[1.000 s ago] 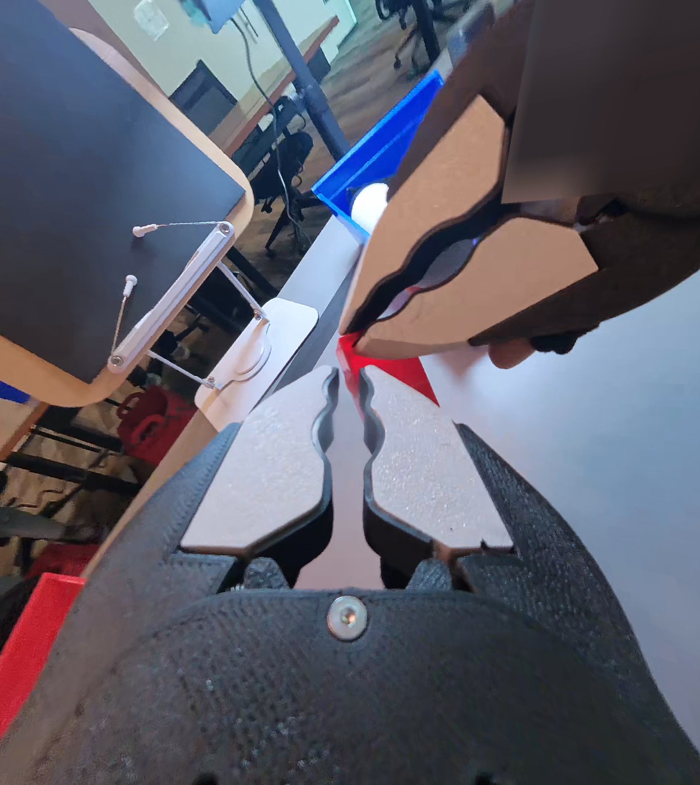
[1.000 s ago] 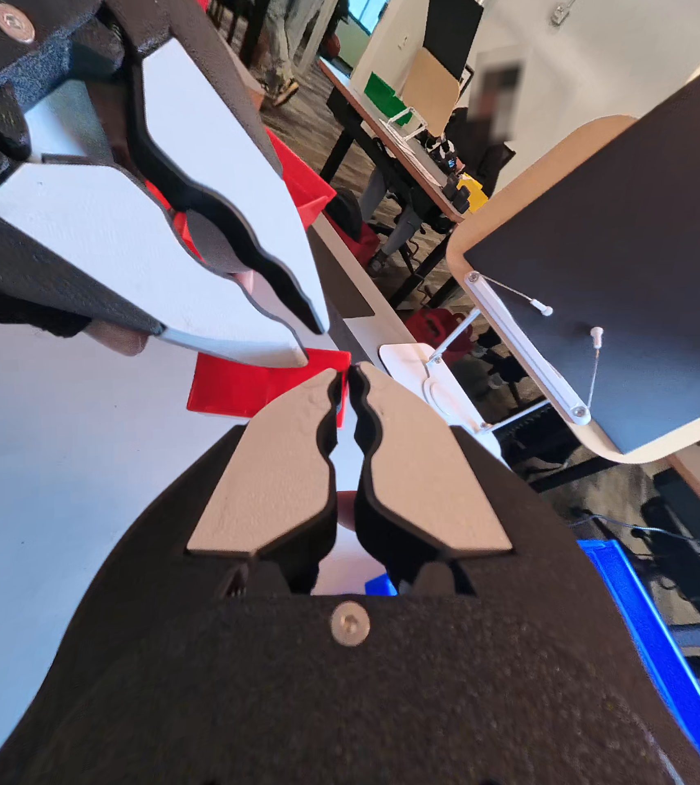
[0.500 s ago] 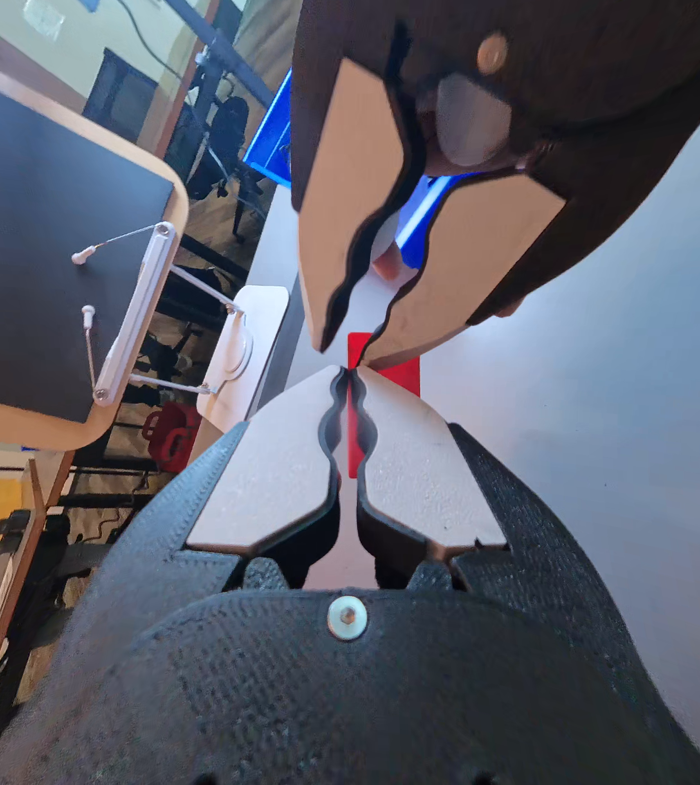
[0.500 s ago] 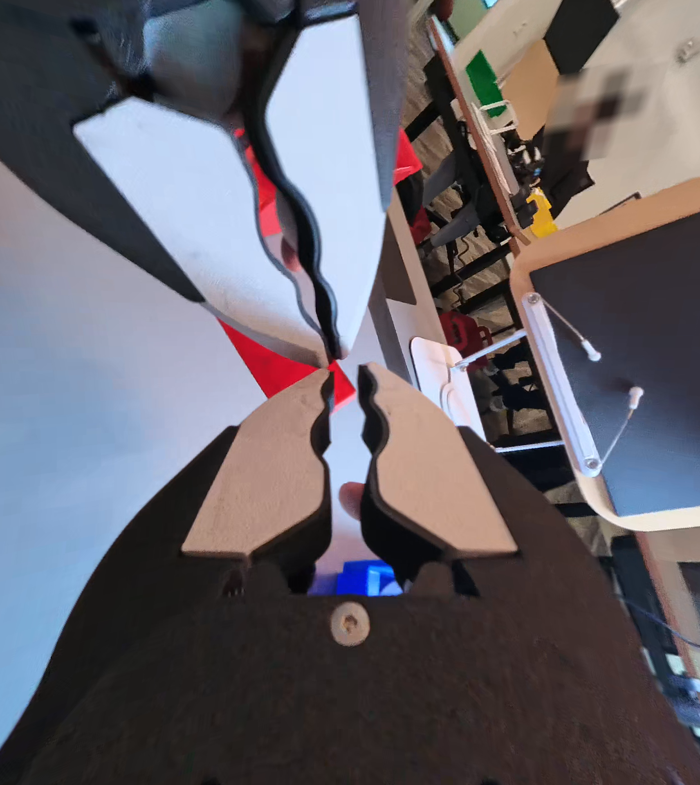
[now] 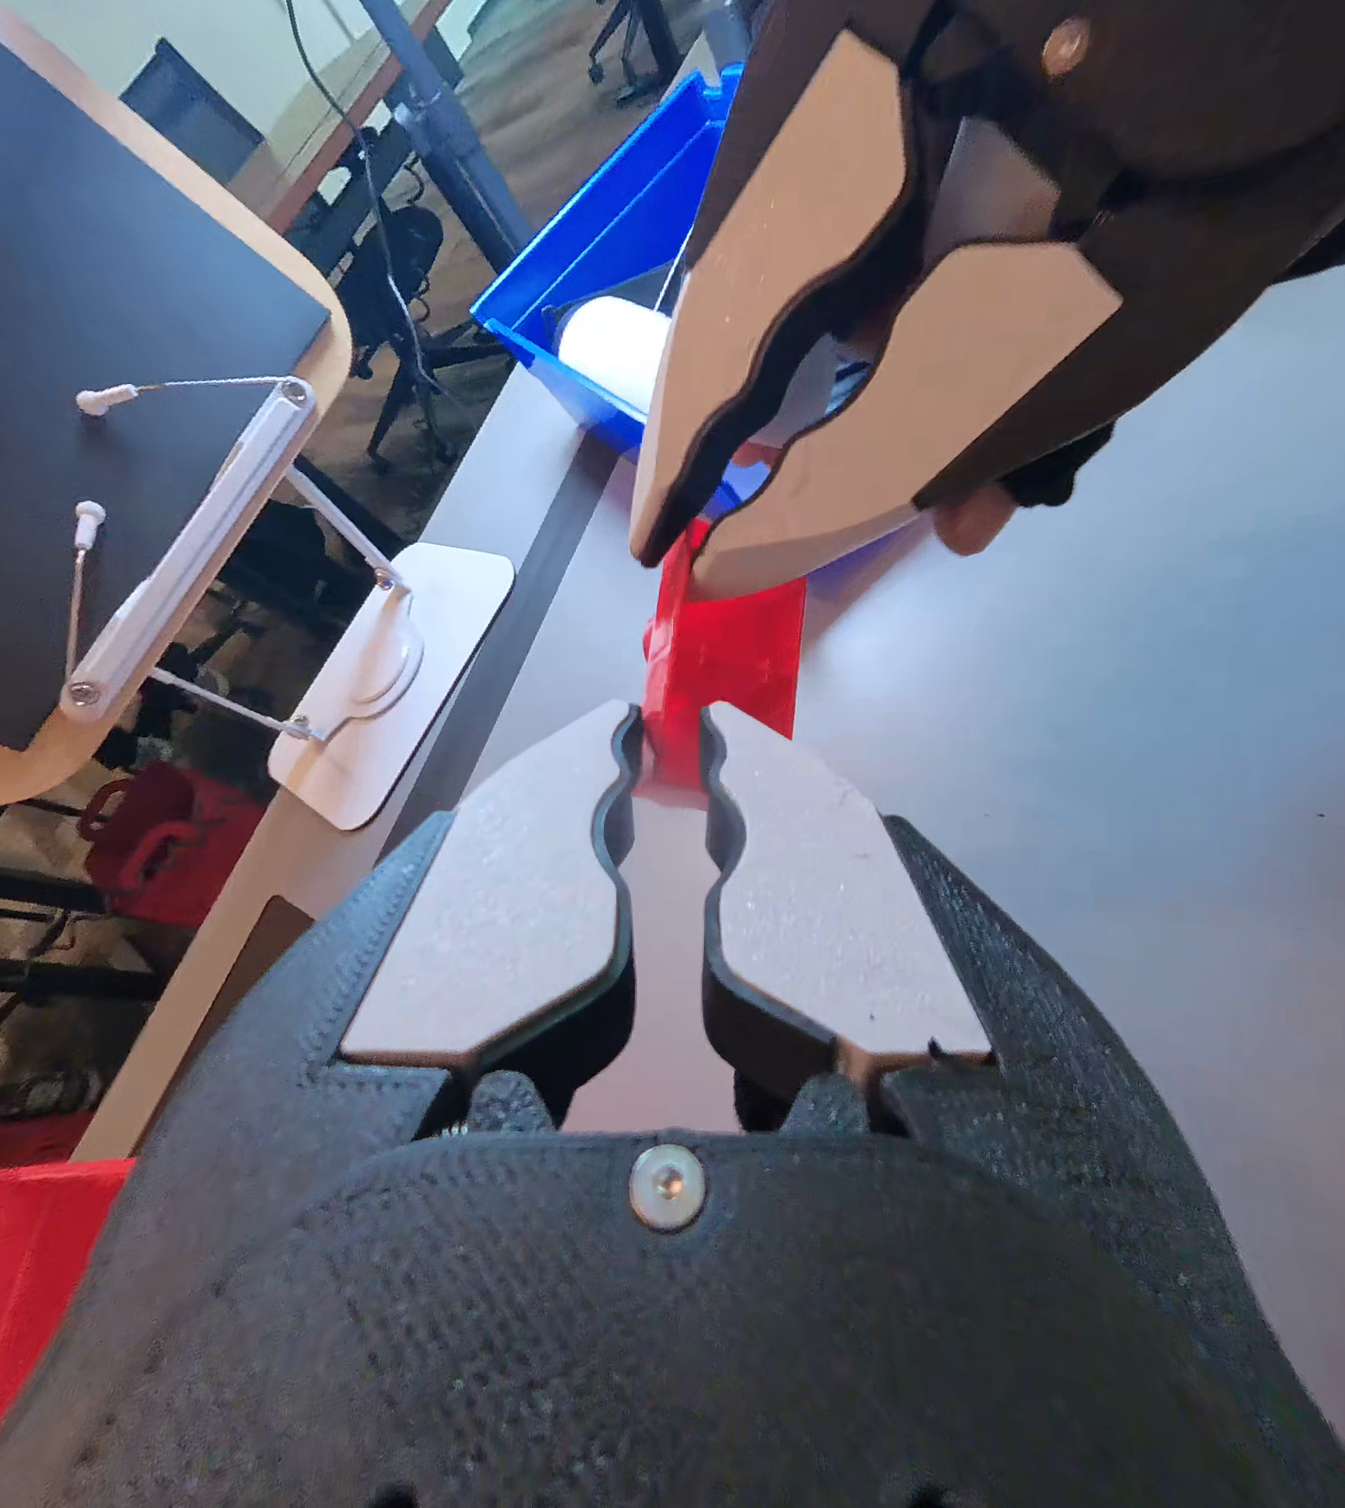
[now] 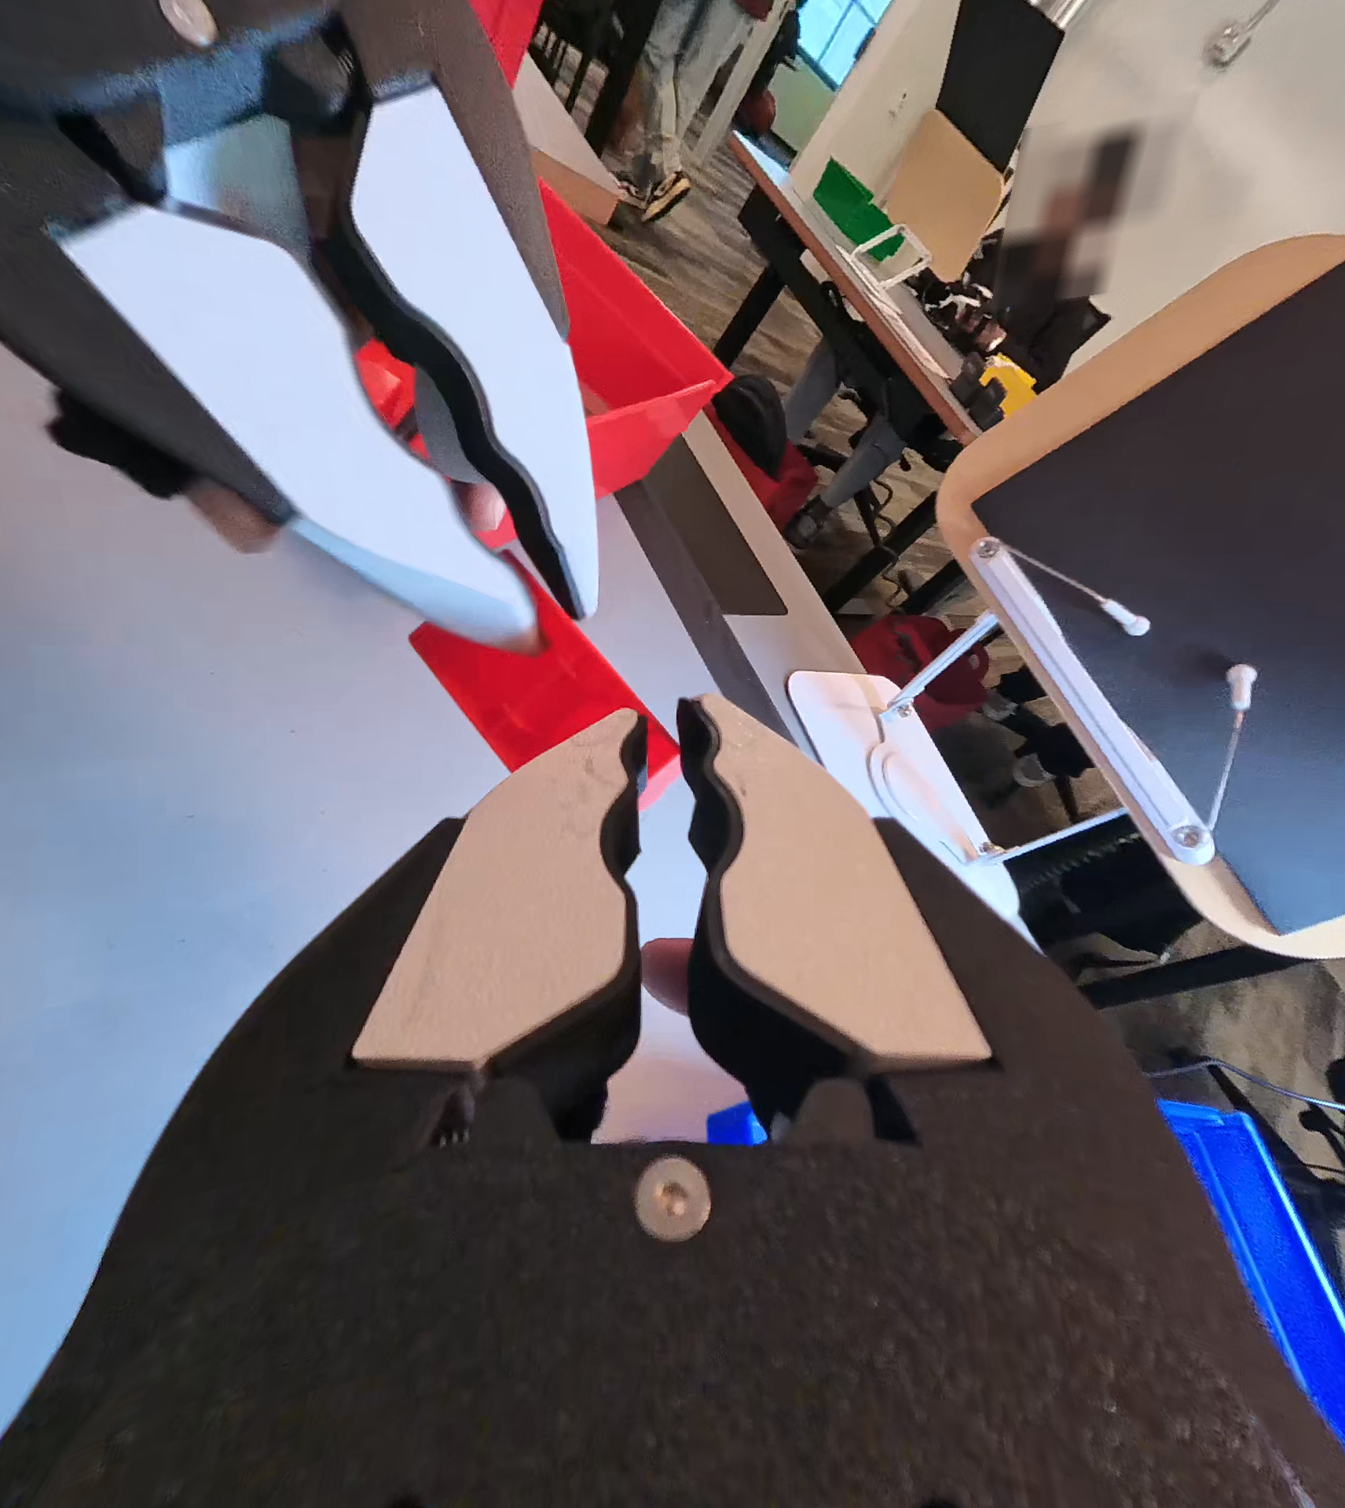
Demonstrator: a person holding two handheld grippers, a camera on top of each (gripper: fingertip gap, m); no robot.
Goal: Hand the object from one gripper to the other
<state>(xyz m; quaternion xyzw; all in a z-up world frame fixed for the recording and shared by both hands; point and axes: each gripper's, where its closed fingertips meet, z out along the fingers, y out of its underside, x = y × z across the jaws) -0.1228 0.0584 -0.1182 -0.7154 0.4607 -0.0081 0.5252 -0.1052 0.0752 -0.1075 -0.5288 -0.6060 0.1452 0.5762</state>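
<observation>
In the left wrist view, at the left of the frame, a black panel with a pale wooden rim (image 5: 81, 326) stands beyond the edge of the pale grey surface (image 5: 1102, 816). Above the centre, a blue plastic bin (image 5: 612, 237) sits on that edge with a white roll (image 5: 612, 343) in it.

The flat red plastic plate (image 5: 734, 653) is in mid-frame, lifted clear of the surface and spanning the space between the two tools. Its near end sits in the narrow gap of the left hand-held gripper (image 5: 669, 726) at the bottom centre. I cannot tell whether those fingers press on it or merely bracket it.

At the upper right, the right hand-held gripper (image 5: 673, 551) points down and meets the plate's far end. Its tips are drawn nearly together, with the red edge emerging from between them, so it looks clamped on the plate.

The tools face each other nose to nose, probably so that each takes an opposite end and the fingers do not collide. I judge this to be the exchange itself.

The risk is a one-ended pinch letting the thin plate swing.
</observation>
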